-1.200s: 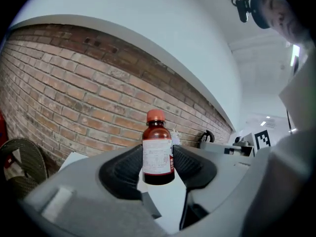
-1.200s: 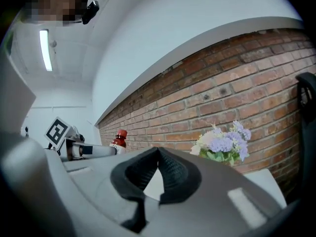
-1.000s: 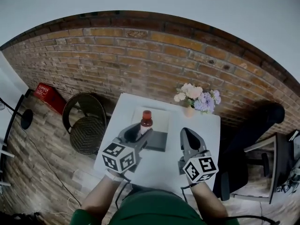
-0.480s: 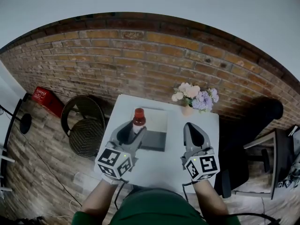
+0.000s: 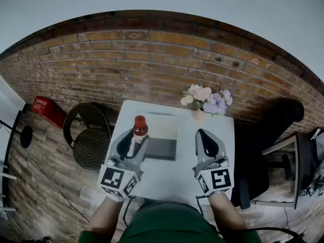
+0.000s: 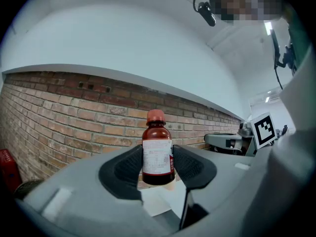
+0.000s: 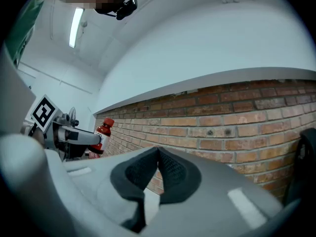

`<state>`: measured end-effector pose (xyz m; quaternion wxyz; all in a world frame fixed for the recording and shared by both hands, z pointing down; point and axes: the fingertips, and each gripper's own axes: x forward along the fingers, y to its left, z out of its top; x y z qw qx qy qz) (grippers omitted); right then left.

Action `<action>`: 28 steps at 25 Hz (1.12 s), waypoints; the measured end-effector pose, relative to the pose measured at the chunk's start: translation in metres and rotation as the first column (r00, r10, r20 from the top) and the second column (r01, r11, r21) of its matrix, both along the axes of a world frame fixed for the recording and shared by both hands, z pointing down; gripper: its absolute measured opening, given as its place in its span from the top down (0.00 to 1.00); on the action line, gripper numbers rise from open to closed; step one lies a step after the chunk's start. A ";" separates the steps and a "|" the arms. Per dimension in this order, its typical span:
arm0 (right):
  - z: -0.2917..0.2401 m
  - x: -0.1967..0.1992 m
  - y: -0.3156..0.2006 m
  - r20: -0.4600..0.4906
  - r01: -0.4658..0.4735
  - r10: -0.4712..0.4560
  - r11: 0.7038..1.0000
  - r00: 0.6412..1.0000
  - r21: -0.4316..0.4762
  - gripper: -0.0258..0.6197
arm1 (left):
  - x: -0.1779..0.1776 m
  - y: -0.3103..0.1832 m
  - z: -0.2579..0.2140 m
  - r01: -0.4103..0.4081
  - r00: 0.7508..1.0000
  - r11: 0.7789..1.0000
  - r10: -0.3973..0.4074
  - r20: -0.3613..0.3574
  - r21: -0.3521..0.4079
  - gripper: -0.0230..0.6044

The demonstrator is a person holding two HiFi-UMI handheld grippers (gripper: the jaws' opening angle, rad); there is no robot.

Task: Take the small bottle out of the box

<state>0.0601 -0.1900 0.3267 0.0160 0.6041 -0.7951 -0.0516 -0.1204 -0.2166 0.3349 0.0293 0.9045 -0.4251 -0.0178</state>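
We work with two hand-held units of identical build. The left gripper [image 5: 132, 138] and the right gripper [image 5: 204, 135] each have a smooth mid-grey moulded body that tapers into two rounded jaws. The pads [image 6: 126, 168] lining the jaws are black with a fine ribbed texture. Each body carries a pale rectangular strip [image 7: 244, 206] on its upper face. At the rear sit the left marker cube [image 5: 118, 180] and the right marker cube [image 5: 216, 180], white with black square patterns. A thin black cable [image 5: 125, 212] leaves the left unit. We wear a green top [image 5: 167, 229].
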 end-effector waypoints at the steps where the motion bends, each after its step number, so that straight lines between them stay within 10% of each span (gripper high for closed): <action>1: -0.001 0.000 0.001 -0.004 0.001 -0.001 1.000 1.000 0.005 0.96 | -0.001 0.001 -0.003 0.005 1.000 1.000 -0.005 0.001 0.009 0.64; 28: -0.001 0.013 -0.001 0.077 0.022 -0.023 1.000 0.997 0.016 0.96 | -0.005 0.003 -0.017 0.045 0.997 0.993 -0.051 0.050 0.112 0.64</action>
